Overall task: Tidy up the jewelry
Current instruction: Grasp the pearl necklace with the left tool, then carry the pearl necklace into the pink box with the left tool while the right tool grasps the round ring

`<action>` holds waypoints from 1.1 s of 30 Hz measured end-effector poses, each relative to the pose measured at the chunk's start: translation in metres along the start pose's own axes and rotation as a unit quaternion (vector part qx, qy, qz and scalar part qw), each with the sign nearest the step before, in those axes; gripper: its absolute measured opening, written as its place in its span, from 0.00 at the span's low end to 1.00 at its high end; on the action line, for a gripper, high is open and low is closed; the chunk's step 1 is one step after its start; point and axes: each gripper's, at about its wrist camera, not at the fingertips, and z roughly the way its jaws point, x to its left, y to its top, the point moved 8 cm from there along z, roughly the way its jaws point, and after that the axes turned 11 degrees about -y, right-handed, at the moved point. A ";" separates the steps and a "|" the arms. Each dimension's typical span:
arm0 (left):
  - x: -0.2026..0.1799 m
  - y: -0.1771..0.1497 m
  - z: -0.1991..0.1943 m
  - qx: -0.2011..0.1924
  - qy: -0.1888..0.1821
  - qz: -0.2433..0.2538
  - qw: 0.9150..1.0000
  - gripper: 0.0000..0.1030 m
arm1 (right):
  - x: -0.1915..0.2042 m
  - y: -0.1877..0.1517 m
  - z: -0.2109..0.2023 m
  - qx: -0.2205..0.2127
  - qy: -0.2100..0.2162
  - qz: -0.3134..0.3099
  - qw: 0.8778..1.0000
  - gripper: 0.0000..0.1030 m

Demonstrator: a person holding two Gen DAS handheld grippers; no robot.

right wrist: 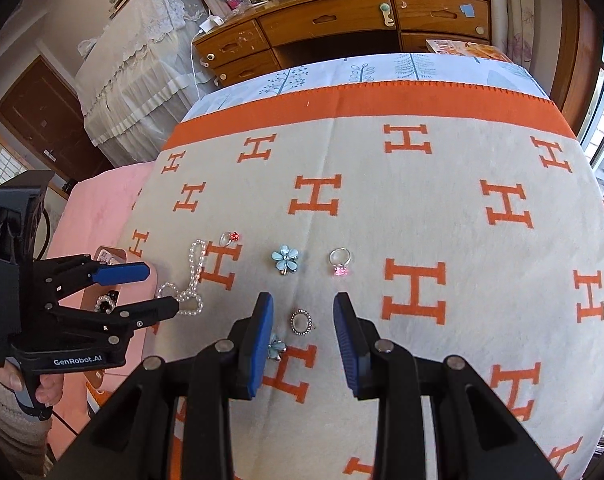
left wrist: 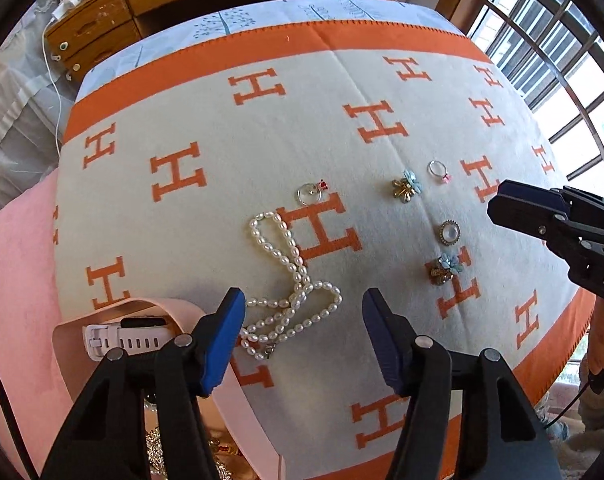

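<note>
A pearl necklace (left wrist: 292,288) lies looped on the cream and orange blanket (left wrist: 222,208), right in front of my open left gripper (left wrist: 303,330). A red-stone ring (left wrist: 311,192), two blue flower brooches (left wrist: 406,186) (left wrist: 445,269), a pink-stone ring (left wrist: 439,171) and a round white brooch (left wrist: 449,233) lie beyond. My right gripper (right wrist: 303,330) is open and empty above the round brooch (right wrist: 301,322), with one flower brooch (right wrist: 276,349) by its left finger. The pink jewelry box (left wrist: 174,312) holds a white watch (left wrist: 122,338).
The blanket covers a table with a wooden desk (right wrist: 341,28) behind it. A pink cloth (left wrist: 18,280) lies left of the box. A barred window (left wrist: 549,60) is at the right. More jewelry (left wrist: 158,452) sits inside the box.
</note>
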 end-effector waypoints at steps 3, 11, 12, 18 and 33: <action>-0.002 -0.003 0.006 0.017 0.000 0.022 1.000 0.53 | -0.001 -0.001 0.003 0.004 0.001 0.002 1.000 0.31; -0.006 -0.007 0.019 0.047 0.020 0.100 0.994 0.49 | 0.003 -0.006 0.013 0.016 0.002 -0.002 1.000 0.31; -0.006 -0.007 0.022 0.050 0.026 0.110 0.992 0.49 | 0.004 -0.007 0.014 0.019 0.003 -0.002 1.000 0.31; -0.004 -0.005 0.030 0.054 0.027 0.136 0.989 0.47 | 0.007 -0.012 0.023 0.036 0.005 0.000 0.999 0.31; -0.002 -0.003 -0.010 -0.020 -0.046 -0.005 0.999 0.03 | 0.016 -0.011 0.042 0.062 -0.024 0.002 0.998 0.31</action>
